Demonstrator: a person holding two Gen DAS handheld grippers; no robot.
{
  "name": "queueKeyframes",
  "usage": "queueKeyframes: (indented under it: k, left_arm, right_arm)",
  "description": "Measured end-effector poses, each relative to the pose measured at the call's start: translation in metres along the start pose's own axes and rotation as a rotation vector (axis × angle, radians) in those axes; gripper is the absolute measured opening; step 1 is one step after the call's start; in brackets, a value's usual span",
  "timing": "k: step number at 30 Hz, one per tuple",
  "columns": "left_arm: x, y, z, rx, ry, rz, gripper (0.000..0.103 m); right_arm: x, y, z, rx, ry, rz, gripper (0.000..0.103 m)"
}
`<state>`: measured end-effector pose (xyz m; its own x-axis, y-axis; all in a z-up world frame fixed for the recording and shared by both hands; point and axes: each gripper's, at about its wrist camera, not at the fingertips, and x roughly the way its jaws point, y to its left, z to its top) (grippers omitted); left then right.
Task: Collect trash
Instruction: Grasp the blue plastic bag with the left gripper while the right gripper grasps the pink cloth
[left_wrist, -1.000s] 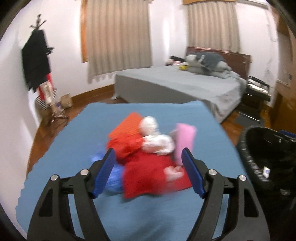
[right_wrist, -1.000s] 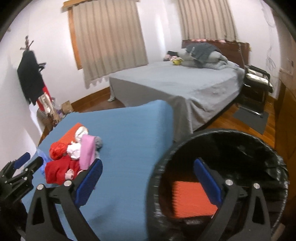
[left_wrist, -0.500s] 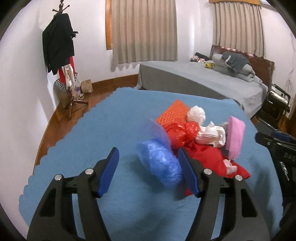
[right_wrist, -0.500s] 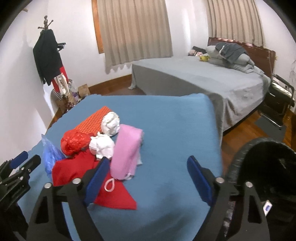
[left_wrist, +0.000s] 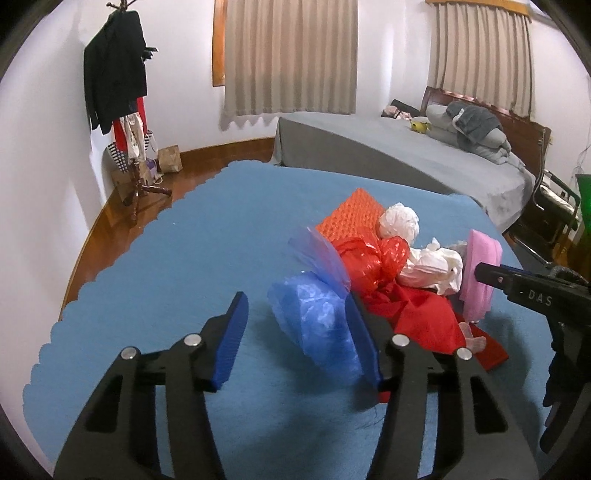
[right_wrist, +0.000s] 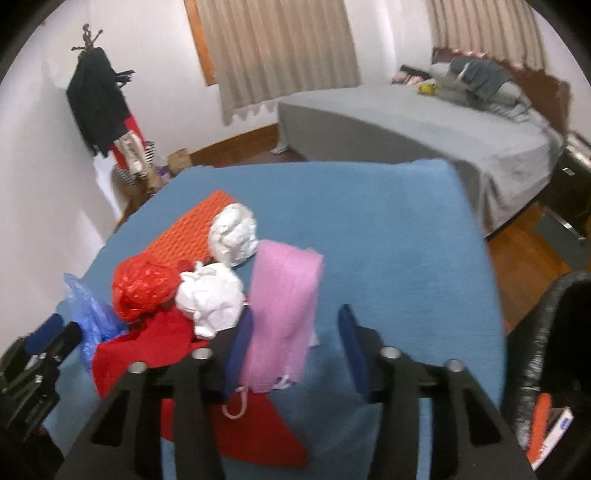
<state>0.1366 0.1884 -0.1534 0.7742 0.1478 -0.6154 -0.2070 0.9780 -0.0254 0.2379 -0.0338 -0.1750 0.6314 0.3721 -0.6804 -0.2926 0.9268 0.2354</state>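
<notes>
A blue-covered table (left_wrist: 155, 280) bears a heap of trash; a black-lined bin (right_wrist: 546, 332) stands at its right edge. The step in hand looks like reaching in for two pieces at once. The left gripper (left_wrist: 303, 336) has just been closing, its jaws half-wide around the blue plastic bag (left_wrist: 314, 314), which touches only the right pad. The right gripper (right_wrist: 295, 343) has just been closing too, its jaws narrow around the pink foam piece (right_wrist: 284, 306), not yet pinched. Next, each needs to squeeze fully, then lift toward the bin
</notes>
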Motion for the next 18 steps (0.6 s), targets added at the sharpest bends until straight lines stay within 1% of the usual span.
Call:
queueKeyframes:
  k: [2,5,9,11,13,18]
  left_arm:
    - [0.003,-0.001,-0.001,-0.002,0.010,-0.011,0.048]
    - [0.006,-0.004,-0.005,-0.004,0.022,-0.026,0.043]
    - [0.009,-0.005,-0.008,-0.014,0.031,-0.039,0.040]
    - [0.011,-0.007,-0.008,-0.015,0.038,-0.052,0.034]
    - [0.013,-0.008,-0.009,-0.013,0.044,-0.067,0.024]
    - [0.012,-0.013,-0.009,0.000,0.034,-0.075,0.016]
  right_arm:
    - [0.001,0.000,-0.001,-0.001,0.016,0.055,0.021]
    - [-0.005,0.002,-0.002,-0.009,0.010,0.074,0.015]
    - [-0.020,0.004,-0.003,-0.030,-0.012,0.067,0.014]
    - [-0.029,0.003,-0.004,-0.034,-0.022,0.059,0.014]
    - [-0.036,0.000,-0.006,-0.028,-0.027,0.052,0.014]
    - [-0.053,-0.006,-0.013,-0.039,-0.030,0.038,0.014]
